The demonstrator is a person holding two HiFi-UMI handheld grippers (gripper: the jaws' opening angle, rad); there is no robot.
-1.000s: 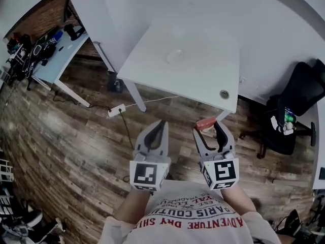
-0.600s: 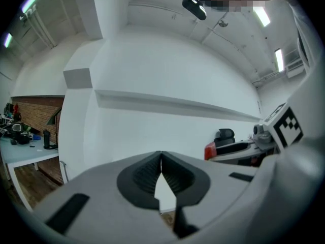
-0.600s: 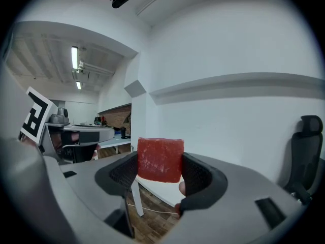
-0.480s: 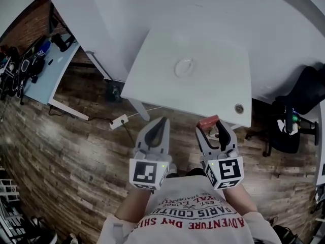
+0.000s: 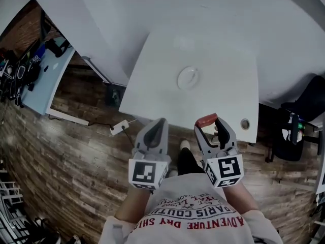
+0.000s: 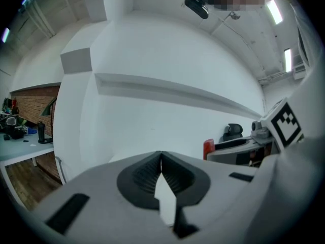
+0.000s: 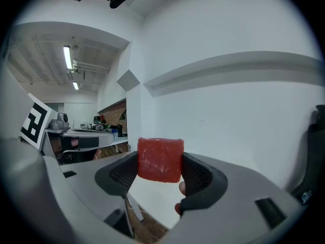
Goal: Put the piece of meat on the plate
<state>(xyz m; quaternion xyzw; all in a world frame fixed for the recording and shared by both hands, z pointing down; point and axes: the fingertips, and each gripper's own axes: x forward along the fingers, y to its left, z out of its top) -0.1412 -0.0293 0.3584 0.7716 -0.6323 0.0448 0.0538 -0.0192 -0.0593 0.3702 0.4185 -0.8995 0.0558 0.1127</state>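
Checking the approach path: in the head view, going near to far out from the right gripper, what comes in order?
Outward from the person: right gripper → piece of meat clamped at its tips → near edge of the white table → plate, empty, mid-table.

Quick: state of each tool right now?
Left tool: closed, empty.
Right tool: closed on the red block-shaped piece of meat.

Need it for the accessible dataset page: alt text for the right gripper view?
The right gripper clamps a red piece of meat between its jaws, in the air. Beyond it lie a white table, a white wall and a strip of wood floor.
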